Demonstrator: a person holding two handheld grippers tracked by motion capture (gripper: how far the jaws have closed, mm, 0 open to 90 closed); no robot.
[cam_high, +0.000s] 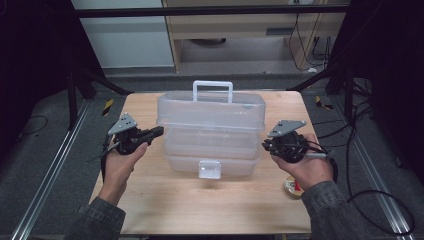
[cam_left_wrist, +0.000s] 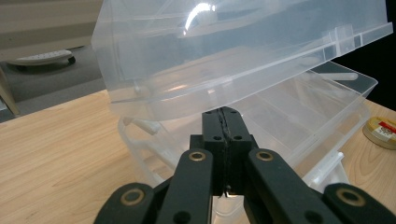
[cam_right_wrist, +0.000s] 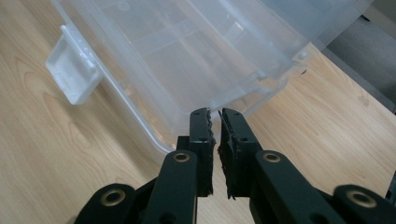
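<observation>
Wood-grain tabletop (cam_high: 210, 200) ran under everything, pale and bare at my near edge. Both my sleeves came in from the bottom of the high view. My left gripper (cam_high: 159, 131) sat at the left end of the clear plastic tool box (cam_high: 210, 135), jaws clenched with nothing between them; in the left gripper view the tips (cam_left_wrist: 225, 114) were pressed together right at the underside of the raised upper tier, touching or nearly so, couldn't tell which. My right gripper (cam_high: 265, 145) sat at the box's right end, jaws clenched too, only a sliver of gap at the tips (cam_right_wrist: 214, 114), gripping nothing, just beside the lower tray's corner.

Box stood mid-table, tiers fanned apart, white latch (cam_high: 209, 169) facing me, white handle (cam_high: 213, 90) upright at the far side. Small round roll of tape (cam_high: 293, 187) lay near my right wrist, apart from the box.

Past the table: grey floor, aluminium rails (cam_high: 45, 175) on both sides, black cables (cam_high: 370, 200) looping at the right, black frame legs, a light wood cabinet (cam_high: 240, 25) and a white panel (cam_high: 125, 35) at the back.
</observation>
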